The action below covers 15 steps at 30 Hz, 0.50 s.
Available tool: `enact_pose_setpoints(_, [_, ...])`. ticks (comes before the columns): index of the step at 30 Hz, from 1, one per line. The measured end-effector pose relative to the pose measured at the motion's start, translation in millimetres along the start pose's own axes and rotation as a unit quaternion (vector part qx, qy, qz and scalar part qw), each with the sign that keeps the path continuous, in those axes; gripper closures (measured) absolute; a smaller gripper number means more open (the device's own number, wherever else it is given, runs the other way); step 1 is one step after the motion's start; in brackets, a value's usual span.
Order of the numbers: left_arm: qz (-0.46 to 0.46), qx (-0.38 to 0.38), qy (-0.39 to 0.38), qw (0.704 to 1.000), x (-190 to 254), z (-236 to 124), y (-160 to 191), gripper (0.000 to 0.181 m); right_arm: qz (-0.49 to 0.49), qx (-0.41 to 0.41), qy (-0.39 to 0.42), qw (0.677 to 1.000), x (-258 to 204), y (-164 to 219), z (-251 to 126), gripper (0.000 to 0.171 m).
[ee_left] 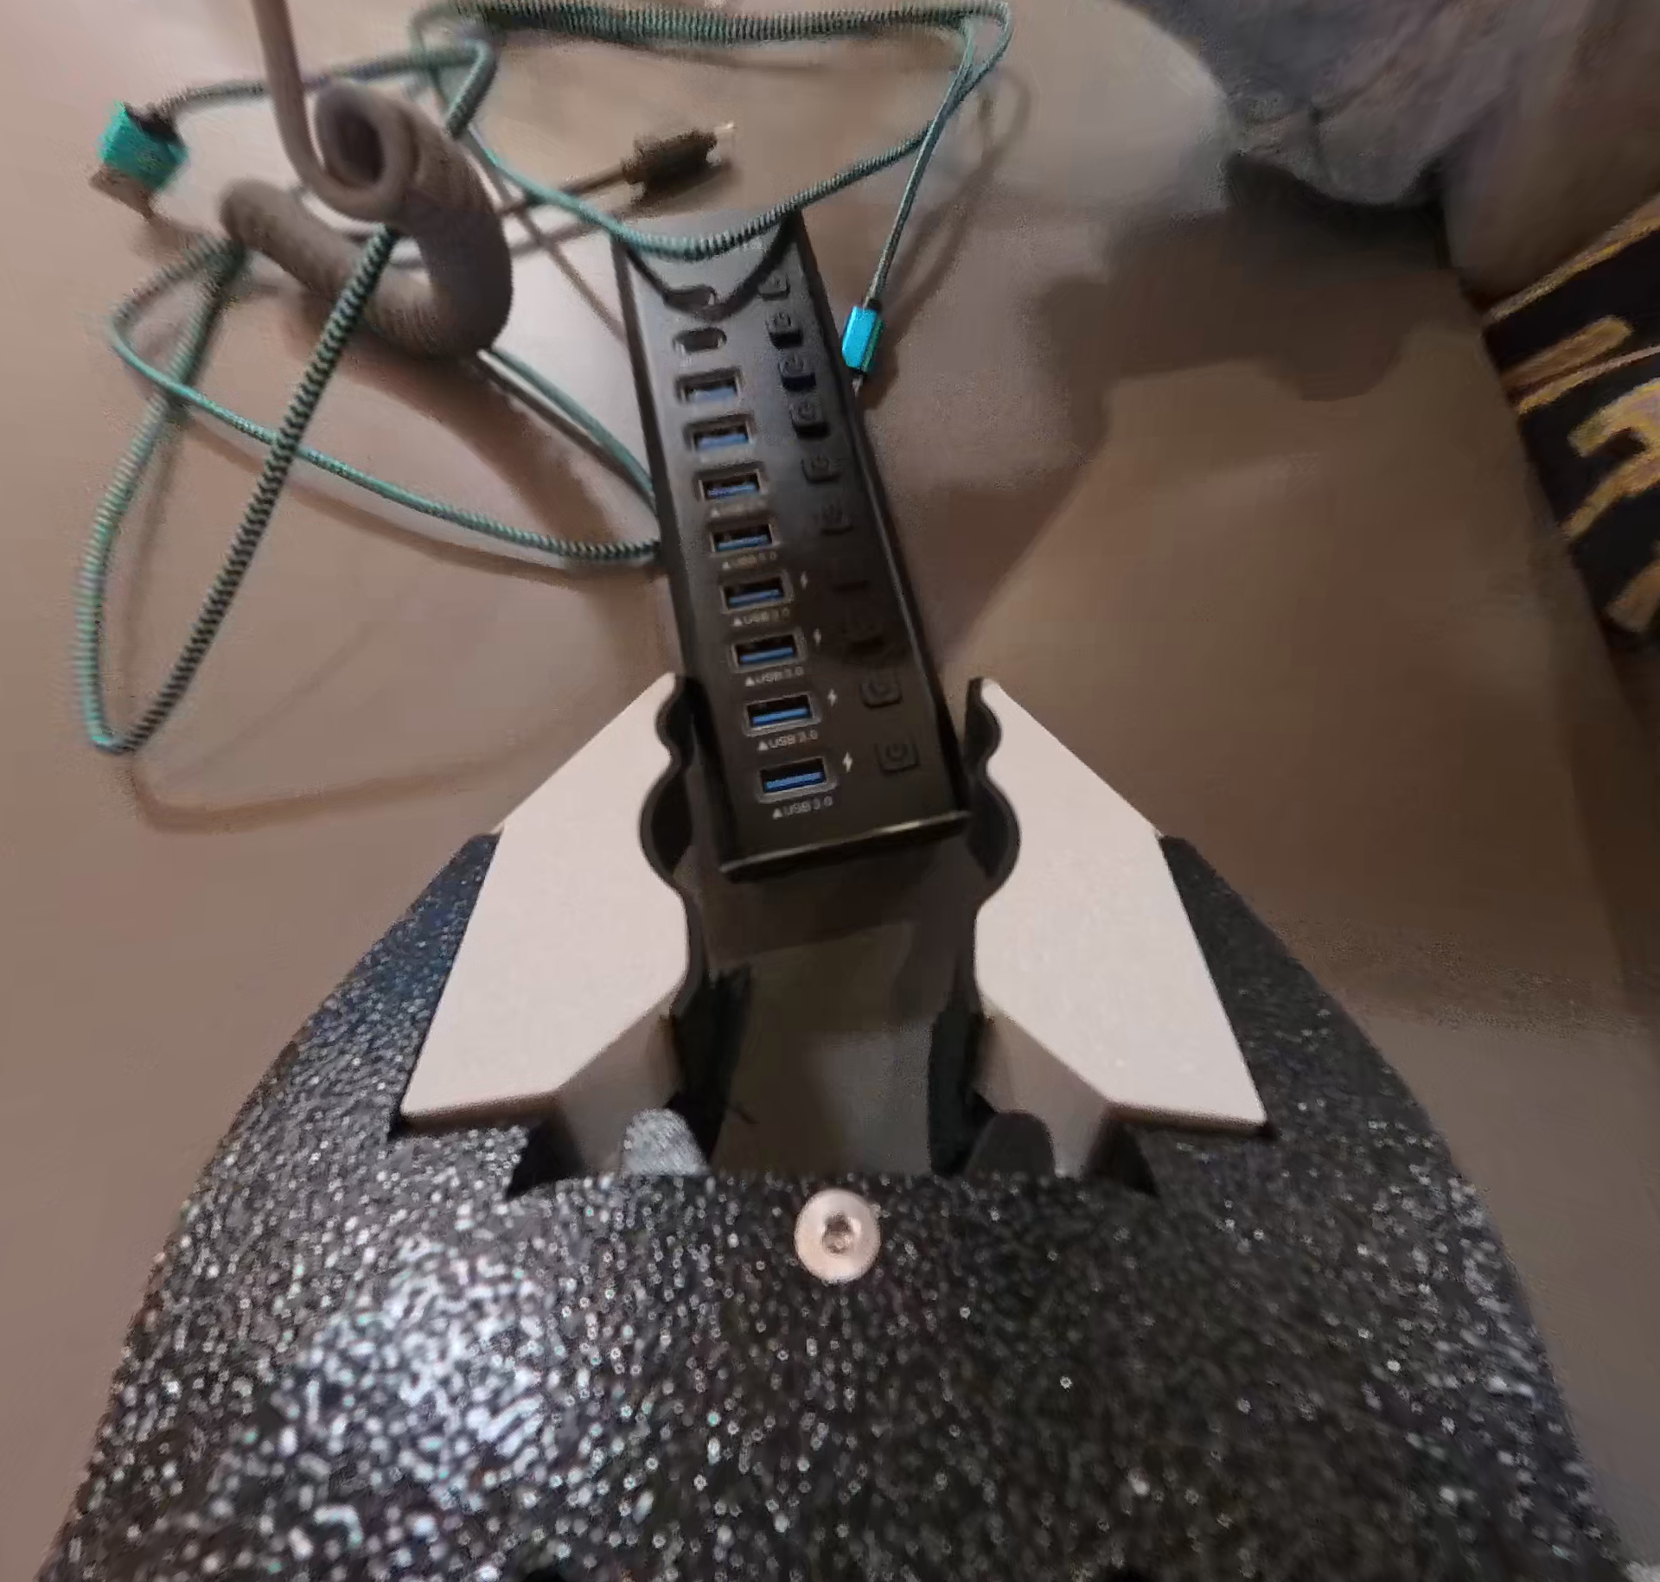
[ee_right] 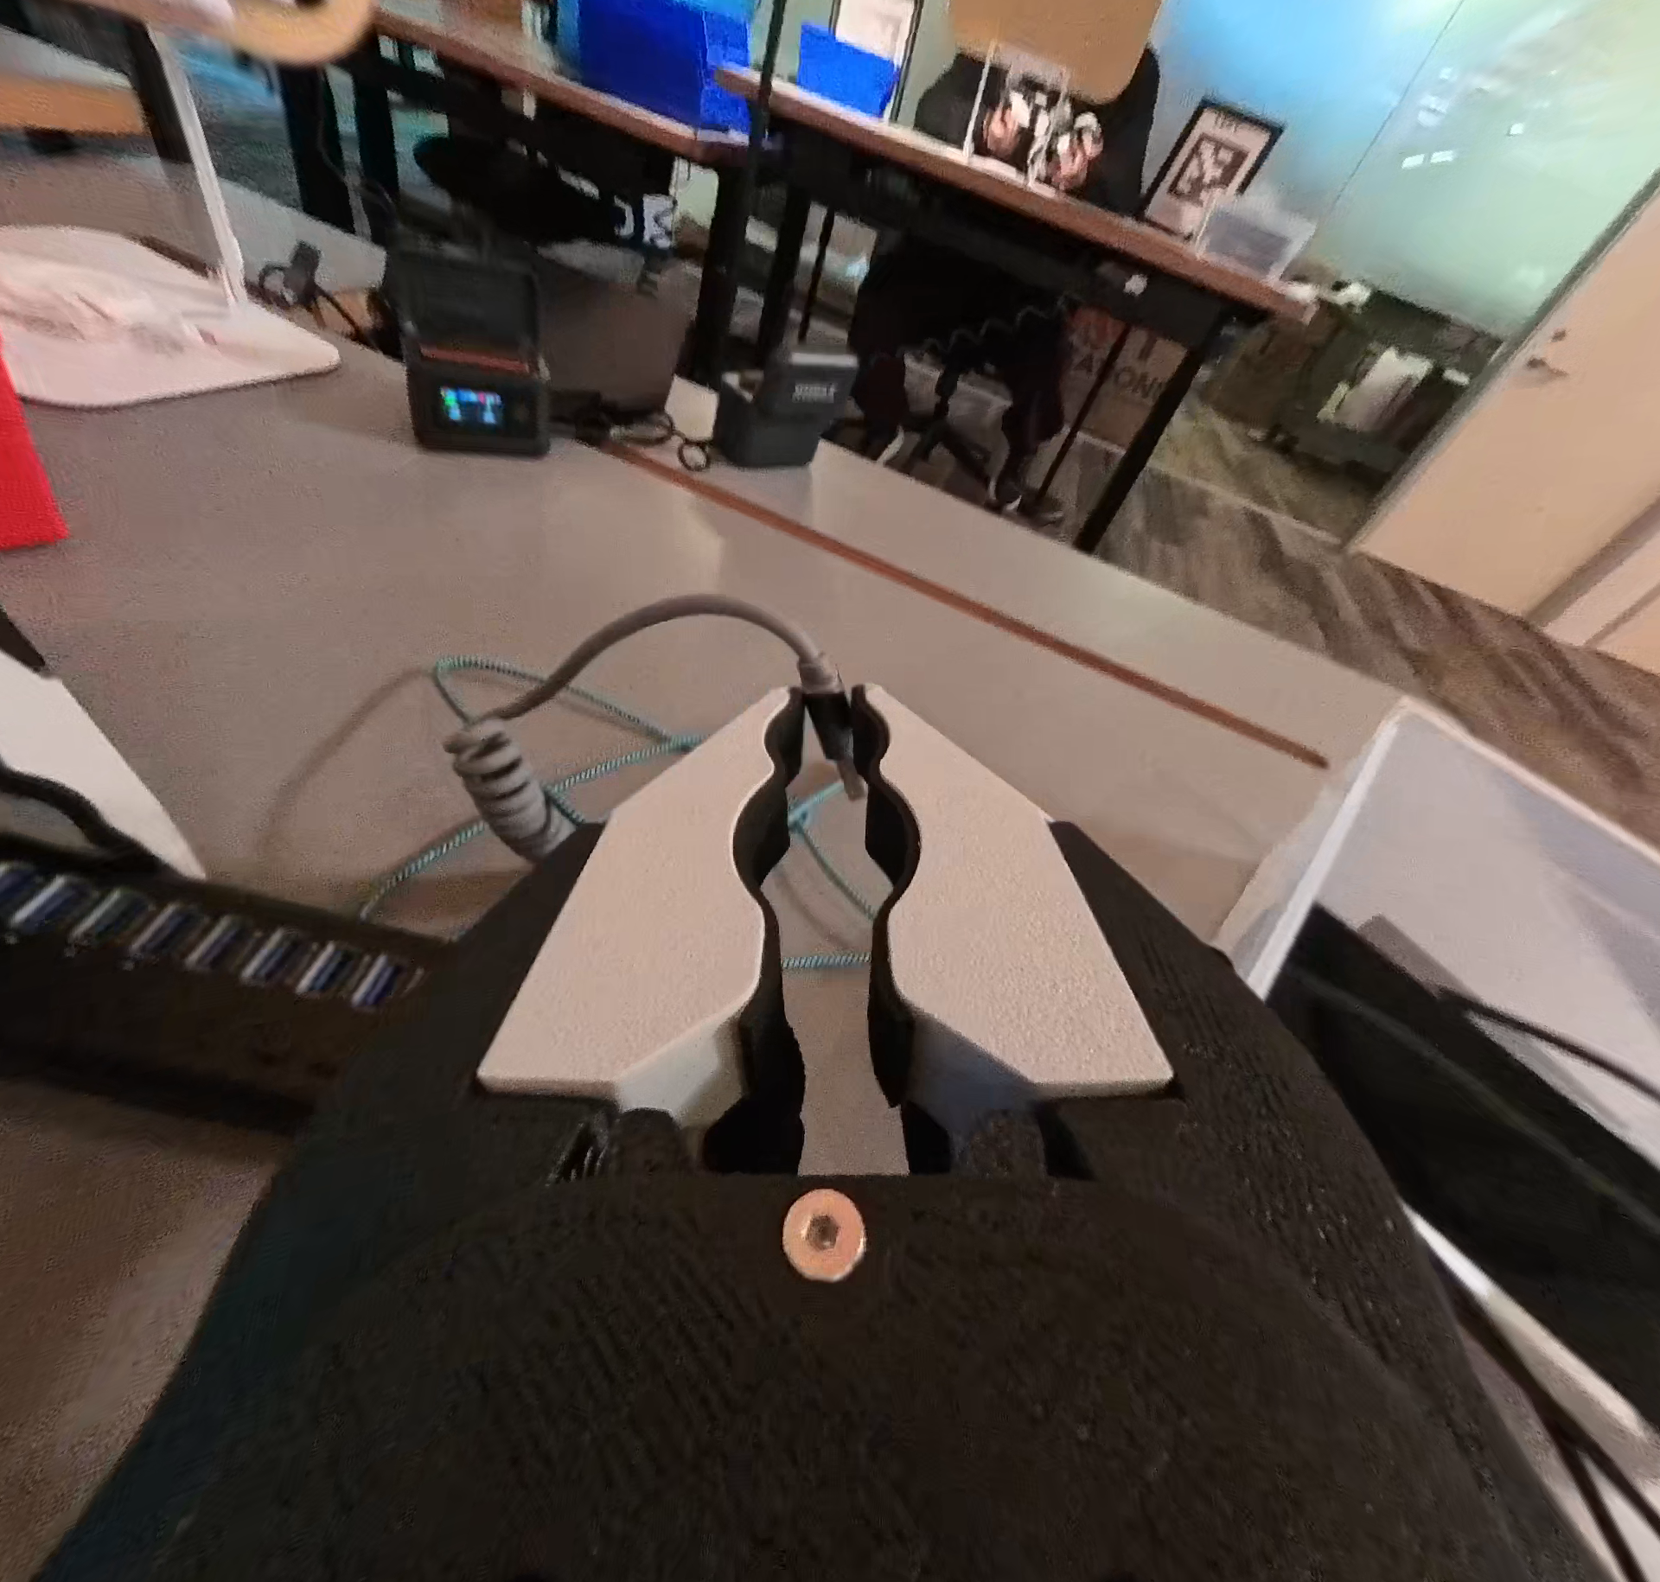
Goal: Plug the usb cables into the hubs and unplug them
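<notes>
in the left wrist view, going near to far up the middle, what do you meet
left gripper closed on the near end of the black usb hub → hub's row of blue ports → blue cable plug → green braided cable looping across the far table

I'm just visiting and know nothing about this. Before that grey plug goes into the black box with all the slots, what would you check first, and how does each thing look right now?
1. Black hub held firm: ok, the left gripper has its end clamped between the fingers.
2. Grey cable's plug gripped: ok, the right gripper pinches it at the fingertips.
3. Plug square to a port: not ok, it sits tilted in the jaws.
4. Ports free: ok, the blue slots look empty.
5. Green braided cable out of the way: not ok, a loop lies across the hub's far end.
6. Plug near the hub: cannot tell.
</notes>
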<state>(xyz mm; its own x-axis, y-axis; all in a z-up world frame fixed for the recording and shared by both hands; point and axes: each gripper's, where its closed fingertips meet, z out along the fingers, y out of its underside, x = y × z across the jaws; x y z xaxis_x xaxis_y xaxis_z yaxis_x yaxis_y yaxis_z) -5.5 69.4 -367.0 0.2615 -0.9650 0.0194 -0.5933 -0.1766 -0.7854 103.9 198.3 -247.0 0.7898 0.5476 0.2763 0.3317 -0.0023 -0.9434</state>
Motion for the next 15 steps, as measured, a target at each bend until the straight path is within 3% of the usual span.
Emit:
enact_pose_setpoints(5, [0.021,0.155,-0.111,0.982,-25,-40,-49,0.126,-0.029,0.054,-0.024,0.998,1,-54,1,0.161])
enact_pose_setpoints(7, [-0.012,0.213,-0.162,0.964,-40,-55,-60,0.125,-0.037,0.052,-0.123,0.99,-28,-63,5,0.161])
enact_pose_setpoints(9, [-0.053,0.252,-0.161,0.953,-45,-61,-65,0.12,-0.049,0.029,-0.226,0.973,-64,-61,6,0.16])
enact_pose_setpoints(12, [-0.091,0.269,-0.148,0.947,-49,-60,-64,0.112,-0.11,0.014,-0.32,0.941,-117,-49,4,0.16])
enact_pose_setpoints(15, [-0.073,0.255,-0.136,0.954,-43,-54,-62,0.126,-0.182,0.006,-0.343,0.922,-153,-33,7,0.16])
